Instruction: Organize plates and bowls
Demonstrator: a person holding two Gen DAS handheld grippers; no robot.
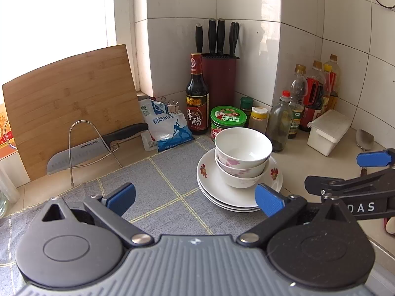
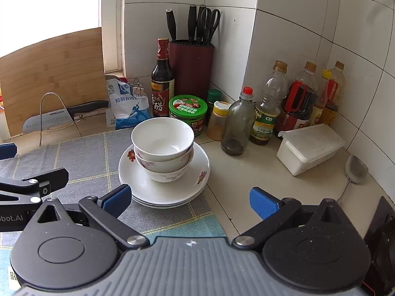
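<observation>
Three white flowered bowls [image 1: 243, 156] [image 2: 163, 148] are nested upright on a stack of three white flowered plates [image 1: 212, 185] [image 2: 138, 185]. The stack rests on a grey checked mat [image 1: 153, 180] [image 2: 84, 162] at its right edge. My left gripper [image 1: 195, 201] is open, in front of the stack and slightly left of it, holding nothing. My right gripper [image 2: 190, 201] is open too, in front of the stack and a little to its right, empty. Each gripper's fingers show at the edge of the other's view.
Behind the stack stand a green-lidded jar [image 1: 228, 120], a vinegar bottle [image 1: 196, 96], a knife block [image 1: 219, 81], several oil bottles [image 2: 296, 103] and a white lidded box [image 2: 309, 148]. A spoon [image 2: 355, 167] lies right. A knife [image 1: 98, 145] on a wire rack, a cutting board [image 1: 69, 103] and a salt bag [image 1: 167, 128] sit left.
</observation>
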